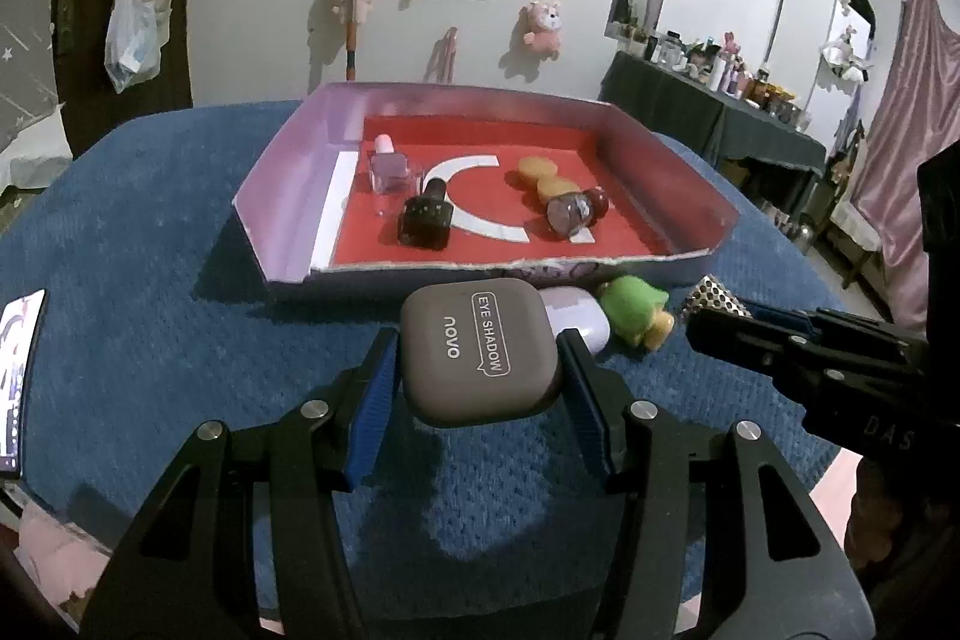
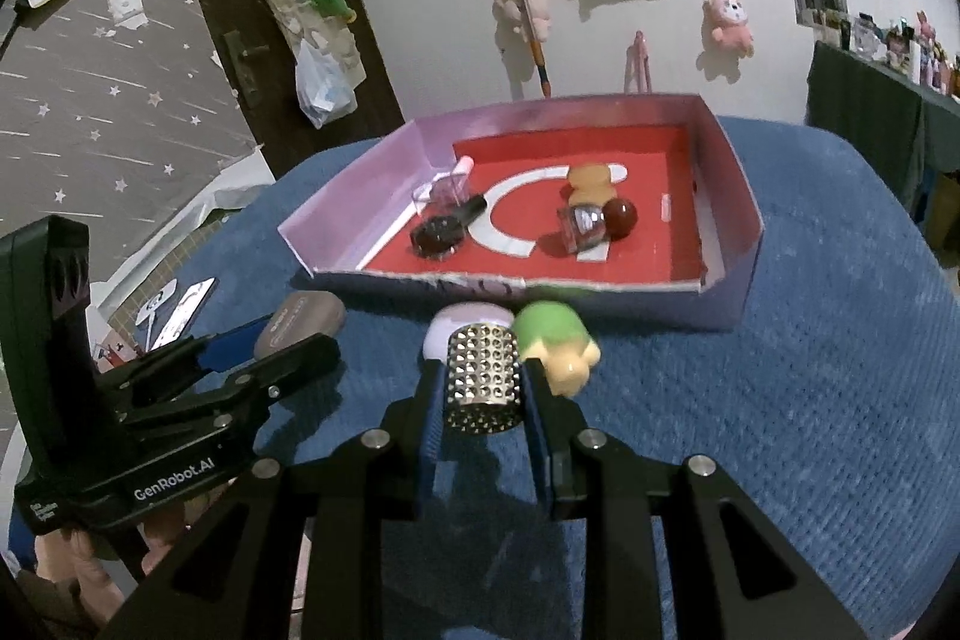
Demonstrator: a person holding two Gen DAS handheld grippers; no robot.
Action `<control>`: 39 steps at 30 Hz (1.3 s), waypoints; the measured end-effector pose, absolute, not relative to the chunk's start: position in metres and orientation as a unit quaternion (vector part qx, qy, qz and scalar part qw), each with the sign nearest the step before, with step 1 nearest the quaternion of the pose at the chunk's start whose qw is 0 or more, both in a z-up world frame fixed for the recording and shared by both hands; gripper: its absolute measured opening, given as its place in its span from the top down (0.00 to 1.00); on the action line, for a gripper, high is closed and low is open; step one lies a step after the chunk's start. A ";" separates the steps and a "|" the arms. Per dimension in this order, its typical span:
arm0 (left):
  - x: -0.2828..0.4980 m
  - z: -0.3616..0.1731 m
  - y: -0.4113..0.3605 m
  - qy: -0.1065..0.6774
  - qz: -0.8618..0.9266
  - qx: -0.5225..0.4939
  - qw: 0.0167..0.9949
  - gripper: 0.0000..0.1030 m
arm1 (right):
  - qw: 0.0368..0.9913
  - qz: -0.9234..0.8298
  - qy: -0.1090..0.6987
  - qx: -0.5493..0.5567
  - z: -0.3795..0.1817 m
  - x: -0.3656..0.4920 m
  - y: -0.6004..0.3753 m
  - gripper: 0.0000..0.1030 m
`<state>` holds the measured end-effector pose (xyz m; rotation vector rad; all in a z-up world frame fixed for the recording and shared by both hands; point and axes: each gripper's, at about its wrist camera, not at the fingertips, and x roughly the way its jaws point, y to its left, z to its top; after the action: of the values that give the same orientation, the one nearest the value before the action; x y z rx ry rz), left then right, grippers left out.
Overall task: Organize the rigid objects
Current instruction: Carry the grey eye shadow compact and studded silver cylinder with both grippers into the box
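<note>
1. Your left gripper (image 1: 480,376) is closed on the eye shadow case (image 1: 477,349): its blue pads press the two sides, and the case seems lifted a little above the blue tablecloth (image 1: 150,250), judging by the shadow under it.
2. Your right gripper (image 2: 483,388) is closed on the studded metal cylinder (image 2: 483,379), held between both fingers, just near of the box.
3. The open cardboard box (image 1: 282,148) stands far of both grippers. Inside it, on the red bottom, lie a clear nail polish bottle (image 1: 391,172), a dark bottle (image 1: 427,220), a purple bottle with a dark red cap (image 1: 573,214) and two yellow round pieces (image 1: 546,175).
4. Outside the box, touching or almost touching its near wall, are a lilac rounded case (image 2: 462,322) and a green and yellow toy (image 2: 558,343); they are not yet sorted.
5. I judge the step is carrying: both pieces are grasped and must go into the box.
6. Next, you should raise each piece over the near wall, choose a free red place, and open the fingers only when it is low.
</note>
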<state>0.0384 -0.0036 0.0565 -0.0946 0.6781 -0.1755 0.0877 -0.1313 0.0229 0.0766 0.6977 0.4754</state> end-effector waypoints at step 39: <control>0.130 0.055 -0.005 0.375 -0.111 -0.030 0.920 0.51 | 0.898 0.214 0.382 0.032 0.027 0.187 -0.130 0.73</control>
<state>0.1296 -0.0049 0.0550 -0.0617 0.7701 -0.2277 0.1870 -0.1302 0.0268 0.0671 0.7910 0.4431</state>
